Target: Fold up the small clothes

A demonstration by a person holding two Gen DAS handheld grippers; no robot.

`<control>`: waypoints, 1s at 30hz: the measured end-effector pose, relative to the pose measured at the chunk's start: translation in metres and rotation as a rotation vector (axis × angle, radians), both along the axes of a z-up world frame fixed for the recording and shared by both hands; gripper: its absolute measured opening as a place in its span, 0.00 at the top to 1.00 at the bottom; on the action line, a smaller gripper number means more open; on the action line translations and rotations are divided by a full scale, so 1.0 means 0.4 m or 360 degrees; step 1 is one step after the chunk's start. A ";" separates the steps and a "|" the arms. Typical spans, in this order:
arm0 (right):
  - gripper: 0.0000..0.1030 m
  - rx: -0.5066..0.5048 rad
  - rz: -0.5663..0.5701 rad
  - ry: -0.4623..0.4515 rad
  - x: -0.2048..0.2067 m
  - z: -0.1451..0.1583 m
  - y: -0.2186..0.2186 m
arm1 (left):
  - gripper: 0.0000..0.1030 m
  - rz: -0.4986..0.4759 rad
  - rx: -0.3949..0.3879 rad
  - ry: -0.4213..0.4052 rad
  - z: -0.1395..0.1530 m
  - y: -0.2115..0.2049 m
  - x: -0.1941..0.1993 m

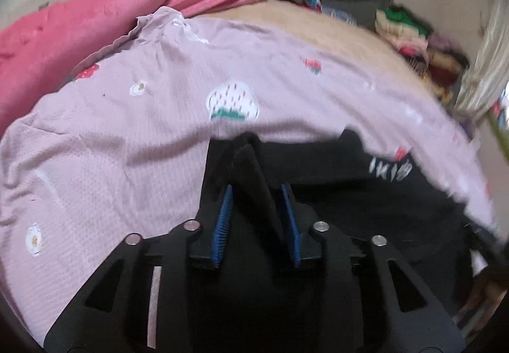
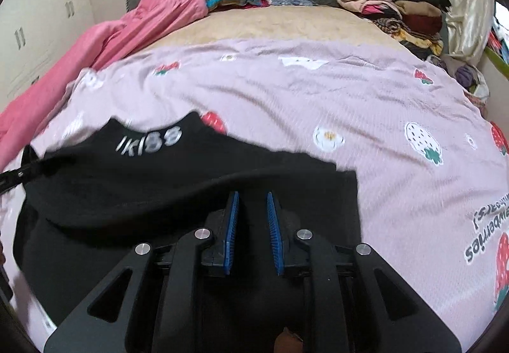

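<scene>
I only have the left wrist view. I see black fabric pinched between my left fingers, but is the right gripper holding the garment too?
Observer: In the right wrist view, black garment fabric runs between the right gripper fingers. Whether it is clamped, I cannot tell.
Operator: What does the lettering say? It's blurred here.
Observer: It looks like "ikiss", in pale letters near the garment's upper edge.
Operator: Anything on the bedspread to the right of the garment?
Observer: The pink strawberry bedspread carries printed words there, partly cut off, reading "berries".
Operator: And my left grip?
Observer: The left gripper pinches a black fold.
</scene>
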State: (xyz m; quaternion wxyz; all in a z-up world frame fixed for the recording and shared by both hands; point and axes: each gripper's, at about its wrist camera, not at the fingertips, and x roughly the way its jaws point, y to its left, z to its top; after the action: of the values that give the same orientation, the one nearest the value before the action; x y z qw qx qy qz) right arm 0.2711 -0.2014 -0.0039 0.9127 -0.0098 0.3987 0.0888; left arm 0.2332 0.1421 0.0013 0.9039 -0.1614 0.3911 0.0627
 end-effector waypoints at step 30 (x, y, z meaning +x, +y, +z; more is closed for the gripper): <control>0.92 0.0155 -0.0081 -0.0048 -0.028 0.057 -0.139 | 0.96 -0.0124 -0.0023 -0.0151 -0.006 0.060 -0.003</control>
State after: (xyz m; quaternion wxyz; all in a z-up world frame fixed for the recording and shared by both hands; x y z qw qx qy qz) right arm 0.2599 -0.2570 0.0187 0.9199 0.0434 0.3803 0.0848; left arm 0.2322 0.1661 -0.0011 0.9220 -0.1555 0.3542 0.0169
